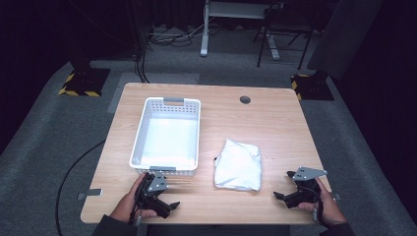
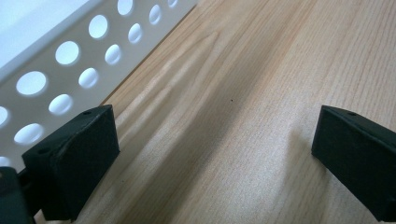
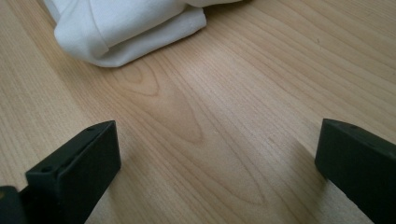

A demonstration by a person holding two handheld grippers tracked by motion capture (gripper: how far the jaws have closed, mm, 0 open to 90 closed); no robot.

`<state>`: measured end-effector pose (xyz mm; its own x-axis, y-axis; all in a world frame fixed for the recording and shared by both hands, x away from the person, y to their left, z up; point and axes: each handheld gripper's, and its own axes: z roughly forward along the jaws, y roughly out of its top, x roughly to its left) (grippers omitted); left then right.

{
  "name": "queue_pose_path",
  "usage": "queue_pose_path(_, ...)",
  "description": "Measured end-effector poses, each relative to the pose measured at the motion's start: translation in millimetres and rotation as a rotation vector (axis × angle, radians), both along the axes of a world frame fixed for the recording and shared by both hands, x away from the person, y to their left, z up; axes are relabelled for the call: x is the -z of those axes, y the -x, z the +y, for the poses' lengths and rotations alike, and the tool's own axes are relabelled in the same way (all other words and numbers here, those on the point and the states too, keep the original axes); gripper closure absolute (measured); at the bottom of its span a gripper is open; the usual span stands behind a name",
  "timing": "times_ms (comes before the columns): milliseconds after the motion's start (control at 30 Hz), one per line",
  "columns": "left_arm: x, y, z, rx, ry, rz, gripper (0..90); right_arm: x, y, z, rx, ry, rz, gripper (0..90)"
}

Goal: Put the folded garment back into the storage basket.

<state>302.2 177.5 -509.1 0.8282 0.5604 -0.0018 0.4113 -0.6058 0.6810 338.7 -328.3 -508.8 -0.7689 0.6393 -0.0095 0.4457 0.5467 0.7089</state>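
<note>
Two hand-held grippers, the left gripper (image 1: 156,192) and the right gripper (image 1: 294,188), are black, each topped by a grey three-cornered plate. Blocky matte jaws carry small screw holes. Dark sleeves, apparently long, cover the person's forearms.

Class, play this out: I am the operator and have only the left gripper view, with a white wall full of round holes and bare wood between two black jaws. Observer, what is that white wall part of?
Observer: It is the near wall of a white basket with nothing in it, on the wooden table.
Operator: Is there anything to pick up?
Observer: Yes, a folded white cloth lies on the table right of the basket, apart from it.
Operator: Where is the other gripper?
Observer: The right gripper sits near the front edge, right of the cloth, jaws wide apart and holding nothing.
</note>
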Motion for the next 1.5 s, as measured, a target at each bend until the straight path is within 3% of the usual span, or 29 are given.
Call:
queue_pose_path(800, 0.0, -0.3, 0.1, -0.003, -0.001, 0.001, 0.6, -0.7, 1.6, -0.9, 0.028, 0.006, 0.005, 0.0)
queue_pose_path(1033, 0.0, -0.2, 0.0, -0.003, -0.001, 0.001, 0.6, -5.0, 3.0, 1.0, 0.023, 0.054, 0.004, 0.4)
queue_pose_path(1267, 0.0, -0.2, 0.0, -0.003, -0.001, 0.000, 0.6, -9.2, 4.9, 1.0, 0.022, 0.021, 0.011, 2.1)
queue_pose_path(1500, -0.1, -0.2, 0.0, -0.003, -0.002, 0.000, 0.6, -14.4, 9.5, 5.6, -0.005, 0.061, -0.009, 2.0)
